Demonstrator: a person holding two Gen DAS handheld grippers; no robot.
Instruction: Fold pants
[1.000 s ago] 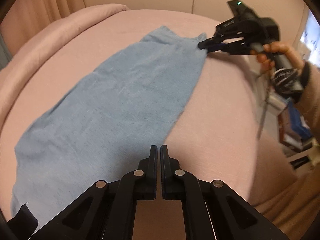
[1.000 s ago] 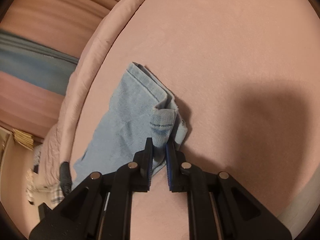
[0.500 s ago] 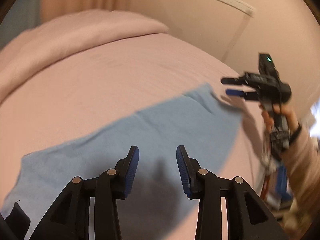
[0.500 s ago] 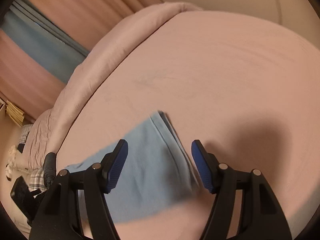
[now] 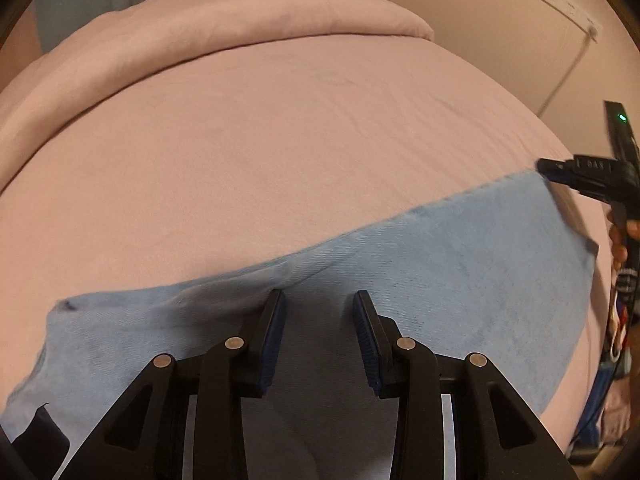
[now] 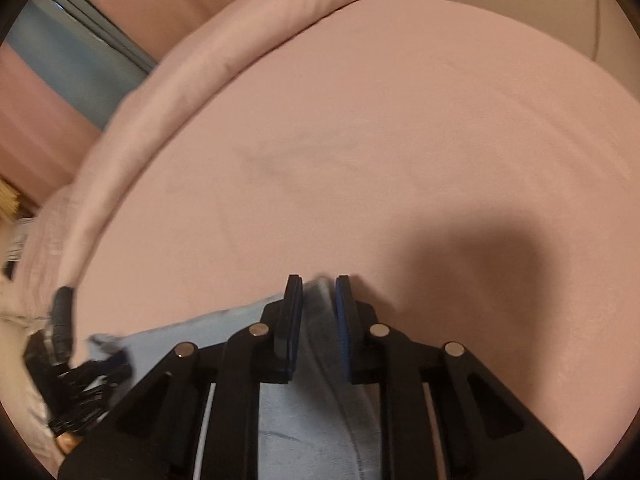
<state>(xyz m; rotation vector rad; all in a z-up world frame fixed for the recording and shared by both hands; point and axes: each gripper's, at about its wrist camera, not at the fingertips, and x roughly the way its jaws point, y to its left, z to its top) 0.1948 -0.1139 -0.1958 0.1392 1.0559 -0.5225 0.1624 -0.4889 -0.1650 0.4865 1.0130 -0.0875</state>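
Observation:
Light blue pants (image 5: 460,280) lie flat in a long band across the near side of a pink bed (image 5: 280,140). My left gripper (image 5: 318,300) is open and empty, its fingers over the far edge of the pants near the middle. My right gripper (image 6: 316,284) has narrowed around the far corner of the pants (image 6: 316,360), with cloth between the pads; the view is blurred. The right gripper also shows in the left wrist view (image 5: 560,170) at the pants' right end. The left gripper's dark body shows low left in the right wrist view (image 6: 80,380).
A rolled pink duvet (image 5: 240,28) runs along the bed's far side. A wall with a cable and socket strip (image 5: 560,8) stands at the right. Curtains and a blue window strip (image 6: 80,64) are behind the bed. Clutter (image 5: 612,360) sits off the bed's right edge.
Both grippers opened and dropped toward the pants' far edge. Since half a second ago the right gripper has narrowed around the pants' corner. The pants now lie flat.

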